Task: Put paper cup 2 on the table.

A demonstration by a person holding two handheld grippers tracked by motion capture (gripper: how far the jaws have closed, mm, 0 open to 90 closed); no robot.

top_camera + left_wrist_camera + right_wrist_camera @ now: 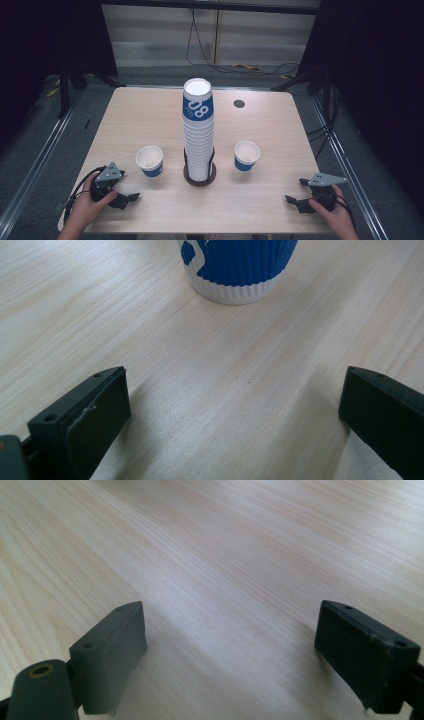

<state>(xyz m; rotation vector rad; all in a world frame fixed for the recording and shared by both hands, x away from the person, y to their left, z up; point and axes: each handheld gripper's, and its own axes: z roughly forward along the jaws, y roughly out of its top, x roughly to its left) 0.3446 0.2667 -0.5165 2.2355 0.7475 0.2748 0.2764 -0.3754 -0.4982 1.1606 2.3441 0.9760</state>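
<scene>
A tall stack of blue-and-white paper cups (pixel 198 130) stands in a dark round holder (pixel 212 176) at the middle of the wooden table (pixel 145 115). One single cup (pixel 150 161) stands upright left of the stack, another (pixel 247 155) to its right. My left gripper (pixel 127 188) rests near the front left corner, open and empty, a little short of the left cup (pixel 237 267); in the left gripper view (pixel 234 380) bare wood lies between its jaws. At the front right, my right gripper (pixel 296 191) is likewise open over bare wood (pixel 230 612).
A small dark round grommet (pixel 239 103) sits in the tabletop behind the stack on the right. Cables (pixel 240 65) lie on the floor beyond the table. Metal rails (pixel 35 165) run along both sides of the table.
</scene>
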